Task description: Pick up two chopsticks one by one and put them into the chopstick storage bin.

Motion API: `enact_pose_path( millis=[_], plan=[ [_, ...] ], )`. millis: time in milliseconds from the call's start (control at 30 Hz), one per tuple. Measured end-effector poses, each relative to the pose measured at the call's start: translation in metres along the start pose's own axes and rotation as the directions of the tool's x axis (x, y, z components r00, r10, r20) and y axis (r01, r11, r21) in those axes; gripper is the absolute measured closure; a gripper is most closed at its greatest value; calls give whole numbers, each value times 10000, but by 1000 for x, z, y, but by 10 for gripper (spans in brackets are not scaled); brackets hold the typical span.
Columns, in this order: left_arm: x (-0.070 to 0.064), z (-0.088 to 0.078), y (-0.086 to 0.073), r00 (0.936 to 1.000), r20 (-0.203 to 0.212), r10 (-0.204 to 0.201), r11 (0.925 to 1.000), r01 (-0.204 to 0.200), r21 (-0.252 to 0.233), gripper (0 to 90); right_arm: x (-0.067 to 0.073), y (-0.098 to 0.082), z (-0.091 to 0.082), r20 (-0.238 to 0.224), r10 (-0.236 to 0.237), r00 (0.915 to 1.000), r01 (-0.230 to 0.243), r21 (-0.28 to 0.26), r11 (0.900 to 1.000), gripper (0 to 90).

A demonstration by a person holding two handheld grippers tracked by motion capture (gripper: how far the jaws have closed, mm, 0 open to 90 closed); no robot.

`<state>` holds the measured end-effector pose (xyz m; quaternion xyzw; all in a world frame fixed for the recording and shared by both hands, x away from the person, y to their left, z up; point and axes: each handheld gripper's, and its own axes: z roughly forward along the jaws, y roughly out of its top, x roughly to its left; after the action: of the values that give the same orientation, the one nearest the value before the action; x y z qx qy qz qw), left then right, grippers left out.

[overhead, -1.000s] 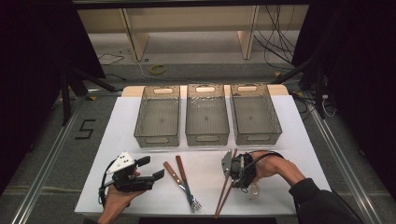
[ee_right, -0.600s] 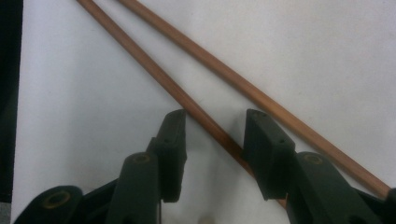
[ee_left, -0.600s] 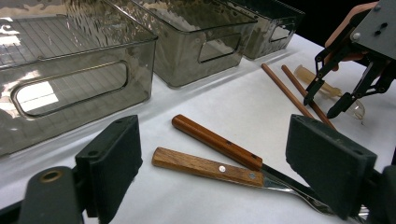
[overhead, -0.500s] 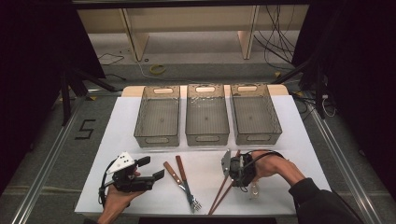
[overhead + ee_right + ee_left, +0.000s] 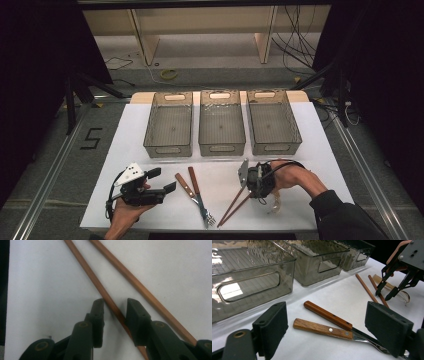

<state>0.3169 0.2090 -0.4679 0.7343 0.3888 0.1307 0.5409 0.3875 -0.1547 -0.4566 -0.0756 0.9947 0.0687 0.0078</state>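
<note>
wooden chopstick (image 5: 110, 302) lies on the white surface (image 5: 320, 150), at 5 o'clock of the middle bin (image 5: 222, 122). right claw (image 5: 115, 312) has just been closing, narrow, straddling it, pads not yet pressing. step: grasping; next calls for full closure, then lift. left claw (image 5: 337, 322) wide, idle.

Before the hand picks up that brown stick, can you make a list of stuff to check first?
1. One chopstick sits between the jaws of the right gripper: ok.
2. Pads squeezing it: not ok yet; the jaws have just been closing, but a gap shows on each side.
3. The second chopstick is outside the jaws: ok, it lies beside the right-hand pad.
4. Left gripper out of the way: ok, open and held over the knife handle and fork handle.
5. Three bins free to drop into: ok, all look empty.
6. Which bin the stick belongs in: cannot tell.
</note>
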Motion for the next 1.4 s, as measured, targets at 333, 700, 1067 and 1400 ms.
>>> enact_pose_path(
  millis=[333, 700, 1067, 1400],
  plan=[
    [0, 0, 0, 10000, -5, 0, 10000, 0, 16, 177, -1, -3, -1, -34, 92, 10000, -91, 97, 9999, 730],
    [0, 0, 0, 10000, 28, 34, 10000, -35, 76, 177, -2, -8, -2, -30, 57, 10000, -57, 105, 9999, 763],
    [0, 1, 0, 10000, 27, 68, 9999, -69, 114, 177, -1, -10, -2, 12, -208, 9998, 208, 82, 9998, 780],
    [0, 1, 0, 10000, 34, 78, 9999, -78, 119, 177, -3, -15, -3, -53, -91, 9999, 91, 101, 9999, 746]
  ],
)
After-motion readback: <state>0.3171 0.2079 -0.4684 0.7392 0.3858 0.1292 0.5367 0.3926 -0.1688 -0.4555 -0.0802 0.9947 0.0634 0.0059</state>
